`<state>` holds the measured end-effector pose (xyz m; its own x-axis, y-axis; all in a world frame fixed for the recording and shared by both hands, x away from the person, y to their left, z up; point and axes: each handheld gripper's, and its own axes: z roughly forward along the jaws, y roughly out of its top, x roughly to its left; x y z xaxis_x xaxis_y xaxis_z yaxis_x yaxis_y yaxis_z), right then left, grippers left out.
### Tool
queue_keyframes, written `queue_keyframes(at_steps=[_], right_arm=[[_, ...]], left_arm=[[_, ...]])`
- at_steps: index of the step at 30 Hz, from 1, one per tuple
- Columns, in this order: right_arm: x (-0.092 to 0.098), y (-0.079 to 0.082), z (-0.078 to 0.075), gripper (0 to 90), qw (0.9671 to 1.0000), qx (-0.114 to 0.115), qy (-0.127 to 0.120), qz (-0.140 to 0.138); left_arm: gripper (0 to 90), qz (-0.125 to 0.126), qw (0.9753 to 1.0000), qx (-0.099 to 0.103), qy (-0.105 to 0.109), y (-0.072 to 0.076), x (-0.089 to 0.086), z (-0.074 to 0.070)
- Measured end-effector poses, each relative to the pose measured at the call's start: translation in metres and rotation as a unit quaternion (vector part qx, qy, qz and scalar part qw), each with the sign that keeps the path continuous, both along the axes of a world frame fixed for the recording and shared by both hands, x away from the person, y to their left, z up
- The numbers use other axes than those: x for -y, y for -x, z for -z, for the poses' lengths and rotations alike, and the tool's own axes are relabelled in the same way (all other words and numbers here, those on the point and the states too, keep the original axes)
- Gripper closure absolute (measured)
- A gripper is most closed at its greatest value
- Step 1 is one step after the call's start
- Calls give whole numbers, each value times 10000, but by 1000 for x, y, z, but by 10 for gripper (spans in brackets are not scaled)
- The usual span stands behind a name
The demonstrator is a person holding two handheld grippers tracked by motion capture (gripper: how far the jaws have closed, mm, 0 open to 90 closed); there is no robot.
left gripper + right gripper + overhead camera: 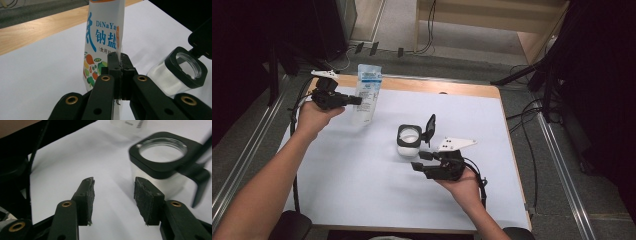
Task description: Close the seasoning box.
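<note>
Nearest, right gripper (424, 161) in the right hand (460, 186), jaws wide apart with nothing between, low over the white mat (362, 170), just short of the jar (408, 142). Mid-table, jar upright, mouth open, black flip lid (430, 129) hinged back. Farther left, left gripper (358, 100) clamped tight on the edge of the pouch (366, 93), held upright above the mat's far corner, near the wooden table edge (437, 86).
</note>
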<state>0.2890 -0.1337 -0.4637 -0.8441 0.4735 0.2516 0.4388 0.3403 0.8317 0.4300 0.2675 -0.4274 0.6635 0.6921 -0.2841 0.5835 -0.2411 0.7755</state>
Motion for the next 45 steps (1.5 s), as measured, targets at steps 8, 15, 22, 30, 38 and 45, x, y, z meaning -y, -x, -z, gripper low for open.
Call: queue_keyframes(at_steps=[8,15,22,30,38,45], right_arm=[[21,-6,7,523,9996,-151,-25,237],[33,-10,11,523,9993,-118,48,350],[40,-16,10,523,9977,-116,128,654],[46,-22,13,523,9961,-157,121,860],[48,-24,14,525,9947,-190,144,1002],[49,-24,14,527,9945,-177,109,1022]], left_arm=[[900,-128,9999,-51,-46,2,-6,17],[900,-199,9997,-124,-11,13,-17,22],[900,-108,9998,-173,51,24,-21,30],[898,-153,9998,-131,-41,33,-25,36],[885,-203,9997,-109,-38,42,-26,43],[865,-211,9996,-162,-120,44,-25,45]])
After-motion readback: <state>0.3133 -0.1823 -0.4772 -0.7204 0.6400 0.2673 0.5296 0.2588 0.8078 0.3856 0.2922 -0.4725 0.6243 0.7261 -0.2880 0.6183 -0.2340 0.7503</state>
